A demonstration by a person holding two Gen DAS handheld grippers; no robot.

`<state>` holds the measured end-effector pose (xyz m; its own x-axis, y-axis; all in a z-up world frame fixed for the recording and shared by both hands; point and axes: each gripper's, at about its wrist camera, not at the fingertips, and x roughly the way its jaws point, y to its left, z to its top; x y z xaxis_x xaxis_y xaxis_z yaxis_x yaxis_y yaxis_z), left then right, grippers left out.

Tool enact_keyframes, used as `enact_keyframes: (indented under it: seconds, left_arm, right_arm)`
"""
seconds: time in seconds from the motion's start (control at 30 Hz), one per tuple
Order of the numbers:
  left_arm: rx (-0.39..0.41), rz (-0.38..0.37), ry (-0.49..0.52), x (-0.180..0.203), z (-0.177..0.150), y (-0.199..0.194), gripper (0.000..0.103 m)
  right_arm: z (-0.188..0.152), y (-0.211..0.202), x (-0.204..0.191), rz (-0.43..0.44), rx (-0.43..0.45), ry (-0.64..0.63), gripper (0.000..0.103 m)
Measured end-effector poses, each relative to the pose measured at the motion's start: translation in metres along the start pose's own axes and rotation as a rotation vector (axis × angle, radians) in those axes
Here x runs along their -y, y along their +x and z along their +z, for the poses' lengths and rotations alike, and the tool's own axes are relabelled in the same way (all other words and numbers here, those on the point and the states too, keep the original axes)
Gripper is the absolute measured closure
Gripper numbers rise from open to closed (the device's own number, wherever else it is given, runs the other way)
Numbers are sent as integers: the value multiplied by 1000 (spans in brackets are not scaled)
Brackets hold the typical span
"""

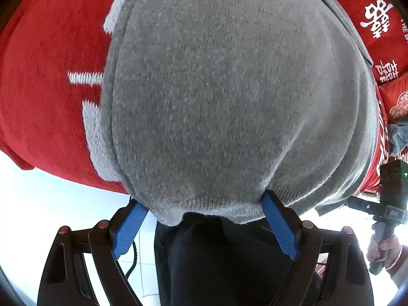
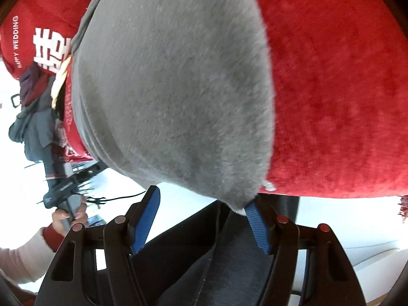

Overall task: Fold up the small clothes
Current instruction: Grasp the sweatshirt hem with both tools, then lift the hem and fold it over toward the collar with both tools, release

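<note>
Both tongs stand wide open, with the grey knit garment [image 1: 229, 97] lying over their tips. On the left gripper [image 1: 204, 219] the two blue pads [image 1: 128, 229] are far apart, and the hem of the garment drapes over the ends of both pads; nothing is squeezed between them. On the right gripper [image 2: 204, 219] the blue pads [image 2: 146, 219] are also well apart. A corner of the garment [image 2: 173, 89] touches the tip of its right-side pad, while the left-side pad is bare, so it holds nothing.

The garment lies spread on a red cloth [image 1: 43, 97] with white characters, and its lower edge hangs over the front border of this cloth, toward the cameras. In the right wrist view the red cloth [image 2: 339, 89] fills the right side, and a red cushion [image 2: 30, 40] with the words "HAPPY WEDDING" is at the far left.

Below each gripper dark trousers [image 1: 219, 262] of the person are visible. In the left wrist view the right hand [image 1: 382, 247] grips a black handle at the right border. In the right wrist view the left hand [image 2: 67, 215] grips its handle at the left, with a pale sleeve behind it.
</note>
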<state>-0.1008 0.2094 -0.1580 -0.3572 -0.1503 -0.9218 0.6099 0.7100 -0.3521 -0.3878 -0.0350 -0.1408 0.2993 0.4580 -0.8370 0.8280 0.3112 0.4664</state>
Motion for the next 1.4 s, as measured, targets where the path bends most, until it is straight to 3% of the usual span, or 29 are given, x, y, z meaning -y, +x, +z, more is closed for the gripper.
enact_keyframes:
  seconds: [0.07, 0.1, 0.13, 0.2, 0.5, 0.6, 0.77, 0.9, 0.97, 1.0, 1.03, 1.1, 1.17, 1.2, 1.23, 1.4]
  left_arm:
    - [-2, -22, -3, -2, -4, -3, 41]
    - [-4, -38, -1, -3, -9, -3, 64]
    - [-11, -66, 13, -2, -12, -5, 89]
    - [-12, -97, 37, 1, -16, -11, 89]
    - [153, -303, -4, 7, 12, -106, 89]
    - [229, -337, 5, 17, 48, -140, 89]
    - [318, -360, 36, 45, 102, -172, 89]
    - [352, -335, 54, 64, 148, -179, 89]
    - [345, -312, 41, 72, 167, -174, 89]
    - [338, -306, 35, 74, 171, -170, 89]
    - [325, -291, 30, 75, 175, -165, 89]
    - [302, -272, 19, 73, 176, -155, 89]
    - [288, -267, 4, 70, 174, -147, 89]
    - [283, -262, -1, 69, 174, -145, 89]
    - [277, -257, -10, 68, 173, -143, 89]
    - [258, -246, -26, 61, 171, -139, 89]
  right_arm:
    - [1, 7, -3, 13, -18, 1, 32]
    - [1, 9, -3, 23, -23, 9, 35]
    - [0, 9, -2, 36, -22, 23, 54]
    - [-1, 7, 1, 75, -11, 75, 91]
    - [-6, -45, -30, 401, 145, 151, 91]
    - [4, -71, -41, 498, 229, 148, 92]
    - [45, -116, -59, 633, 352, 120, 95]
    - [99, -156, -72, 702, 434, 77, 95]
    - [123, -173, -72, 669, 434, 47, 95]
    - [135, -176, -78, 610, 419, 27, 95]
    - [149, -176, -84, 484, 378, -6, 93]
    - [164, -163, -101, 311, 301, -71, 87]
    - [170, -143, -115, 117, 197, -172, 63]
    - [172, -133, -121, 56, 165, -225, 45]
    - [173, -122, -127, 7, 141, -285, 40]
    - [190, -63, -148, -138, 11, -455, 42]
